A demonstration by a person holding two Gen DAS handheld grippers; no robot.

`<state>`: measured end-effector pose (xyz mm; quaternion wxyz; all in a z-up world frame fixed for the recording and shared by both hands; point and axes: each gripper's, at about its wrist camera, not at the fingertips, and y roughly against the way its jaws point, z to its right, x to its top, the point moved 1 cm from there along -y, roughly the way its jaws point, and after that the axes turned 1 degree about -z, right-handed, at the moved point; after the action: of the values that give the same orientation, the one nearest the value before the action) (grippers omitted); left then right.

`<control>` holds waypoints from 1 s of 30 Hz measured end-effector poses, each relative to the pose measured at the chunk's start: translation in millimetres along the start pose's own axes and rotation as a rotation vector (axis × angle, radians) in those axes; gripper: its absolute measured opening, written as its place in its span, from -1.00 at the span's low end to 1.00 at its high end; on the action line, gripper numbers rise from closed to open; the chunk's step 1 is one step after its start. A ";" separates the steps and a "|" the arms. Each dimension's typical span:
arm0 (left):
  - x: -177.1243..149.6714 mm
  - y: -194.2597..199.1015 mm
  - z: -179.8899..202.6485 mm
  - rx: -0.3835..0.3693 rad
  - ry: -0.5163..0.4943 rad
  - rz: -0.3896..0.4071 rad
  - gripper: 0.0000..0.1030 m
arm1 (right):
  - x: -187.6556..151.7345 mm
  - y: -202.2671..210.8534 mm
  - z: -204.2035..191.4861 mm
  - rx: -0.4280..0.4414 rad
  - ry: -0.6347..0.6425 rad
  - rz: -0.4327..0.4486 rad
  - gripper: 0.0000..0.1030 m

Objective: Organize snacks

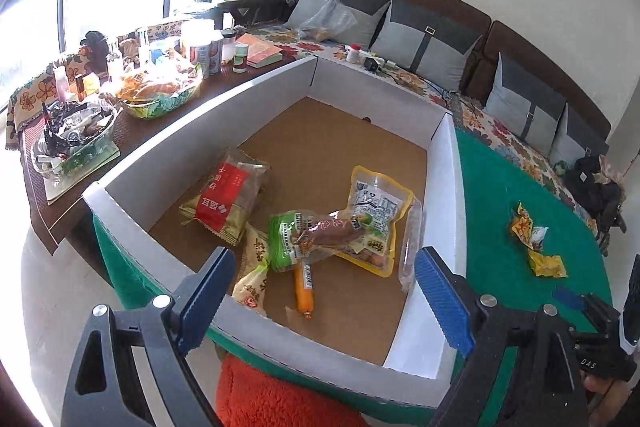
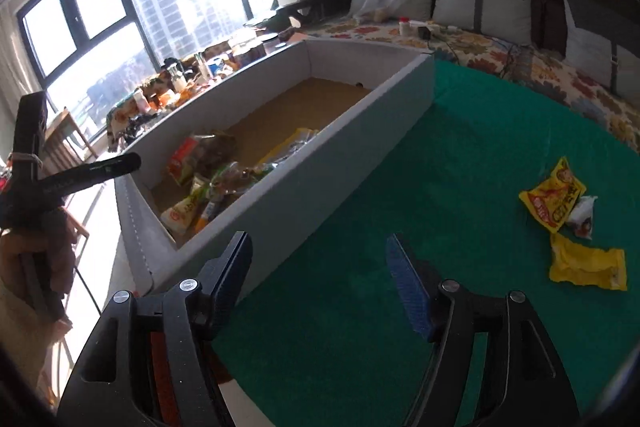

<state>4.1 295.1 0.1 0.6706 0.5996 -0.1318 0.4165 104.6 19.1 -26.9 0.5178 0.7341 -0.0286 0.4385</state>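
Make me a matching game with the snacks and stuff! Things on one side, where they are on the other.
Things:
1. orange sausage
2. yellow packets
3. cushions
4. glass bowl

Places:
A. on the green cloth, outside the box
B. on the dark side table
C. inside the box
D. along the sofa back

Pairs: 1-C, 2-A, 3-D, 4-B
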 end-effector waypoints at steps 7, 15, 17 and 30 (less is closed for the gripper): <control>-12.7 5.9 140.2 -0.185 -0.180 0.003 0.96 | -112.2 41.8 146.7 -0.361 -0.145 -0.049 0.41; -79.4 -97.5 284.5 -0.238 -0.356 -0.245 0.97 | -139.8 67.3 229.6 -0.527 -0.325 -0.099 0.41; -92.4 -126.0 298.0 -0.206 -0.363 -0.287 0.97 | -139.7 68.7 242.0 -0.546 -0.342 -0.096 0.41; -115.4 -187.8 300.4 -0.067 -0.454 -0.219 1.00 | -146.3 62.7 265.9 -0.546 -0.420 -0.111 0.56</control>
<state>164.3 -13.3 -134.3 0.6843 0.6660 -0.2269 0.1914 147.0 -279.0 -100.4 0.7008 0.6432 -0.2109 0.2253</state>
